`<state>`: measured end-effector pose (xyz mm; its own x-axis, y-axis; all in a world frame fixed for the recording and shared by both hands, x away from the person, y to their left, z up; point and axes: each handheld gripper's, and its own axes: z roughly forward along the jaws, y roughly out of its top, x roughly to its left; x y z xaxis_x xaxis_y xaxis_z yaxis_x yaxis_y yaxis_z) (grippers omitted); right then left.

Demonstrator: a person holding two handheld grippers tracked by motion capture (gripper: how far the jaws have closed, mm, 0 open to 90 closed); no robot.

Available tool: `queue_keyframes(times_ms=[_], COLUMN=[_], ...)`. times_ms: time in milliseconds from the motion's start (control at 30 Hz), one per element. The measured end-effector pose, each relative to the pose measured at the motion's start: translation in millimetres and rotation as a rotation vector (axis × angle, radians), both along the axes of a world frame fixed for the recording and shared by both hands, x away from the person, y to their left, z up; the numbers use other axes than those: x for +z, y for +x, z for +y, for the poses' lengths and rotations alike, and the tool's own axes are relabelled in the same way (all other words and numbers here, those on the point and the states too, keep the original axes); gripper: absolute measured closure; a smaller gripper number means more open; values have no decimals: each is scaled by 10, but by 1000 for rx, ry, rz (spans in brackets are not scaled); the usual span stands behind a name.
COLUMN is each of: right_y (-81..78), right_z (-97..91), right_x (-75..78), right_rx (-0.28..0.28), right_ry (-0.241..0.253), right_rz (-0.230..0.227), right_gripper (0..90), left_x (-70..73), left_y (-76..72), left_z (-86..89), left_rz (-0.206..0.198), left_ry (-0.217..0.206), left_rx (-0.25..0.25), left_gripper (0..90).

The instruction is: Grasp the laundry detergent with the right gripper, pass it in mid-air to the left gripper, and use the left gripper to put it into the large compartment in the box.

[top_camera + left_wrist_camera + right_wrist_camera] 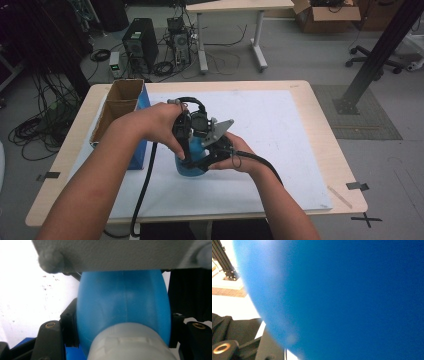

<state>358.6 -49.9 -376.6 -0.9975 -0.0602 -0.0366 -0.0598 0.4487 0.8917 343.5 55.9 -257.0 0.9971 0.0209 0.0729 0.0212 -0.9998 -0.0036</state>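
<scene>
The blue bottle (189,164) stands on the white mat (280,130) near the table's middle. The left gripper (186,150) clamps its pale cap (130,342) from above; the right gripper (212,155) squeezes its body, jaws narrow.

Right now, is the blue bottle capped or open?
Capped. In the left gripper view a pale grey cap sits on the blue bottle, with the left gripper closed around it.

Overhead wide; gripper views against bottle (122,305)

No legible text or labels anywhere
</scene>
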Motion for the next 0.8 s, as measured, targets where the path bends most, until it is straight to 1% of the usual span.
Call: queue_keyframes(times_ms=[167, 300, 367, 433, 500, 567, 600, 667, 700, 733, 767, 800], right_y=[-3, -12, -8, -3, -11, -26, -33, -40, -42, -27, -30, -40], right_z=[5, 11, 6, 1, -4, -5, -6, -10, -16, -24, -29, -31], right_x=[-2, 4, 10, 19, 22, 26, 28, 34, 32, 28, 25, 19], right_rx=[-2, 0, -2, -10, -11, -12, -11, -18, -18, -17, -24, -31], right_ry=[2, 6, 15, 19, 24, 26, 24, 24, 27, 29, 34, 44], right_rz=[-1, 10, 6, 1, -1, -4, -4, -9, -9, -26, -26, -15], right_gripper=[454, 455, 455, 455, 455, 453, 451, 449, 448, 444, 443, 441], left_x=[-2, 17, 32, 40, 50, 49, 53, 54, 62, 65, 68, 67], left_y=[-2, -4, -2, -18, -40, -50, -54, -62, -60, -56, -51, -48], left_z=[-6, -13, -11, -30, -57, -56, -58, -55, -59, -55, -53, -51], left_rz=[-3, -2, -8, -23, -33, -32, -32, -39, -38, -38, -37, -34], left_ry=[11, 23, 16, 28, 50, 45, 48, 38, 40, 36, 36, 30], left_rx=[4, 7, 8, 1, -2, 1, -2, -10, -12, -15, -14, -12], left_gripper=[378, 383, 385, 386, 386, 387, 387, 387, 387, 387, 387, 387])
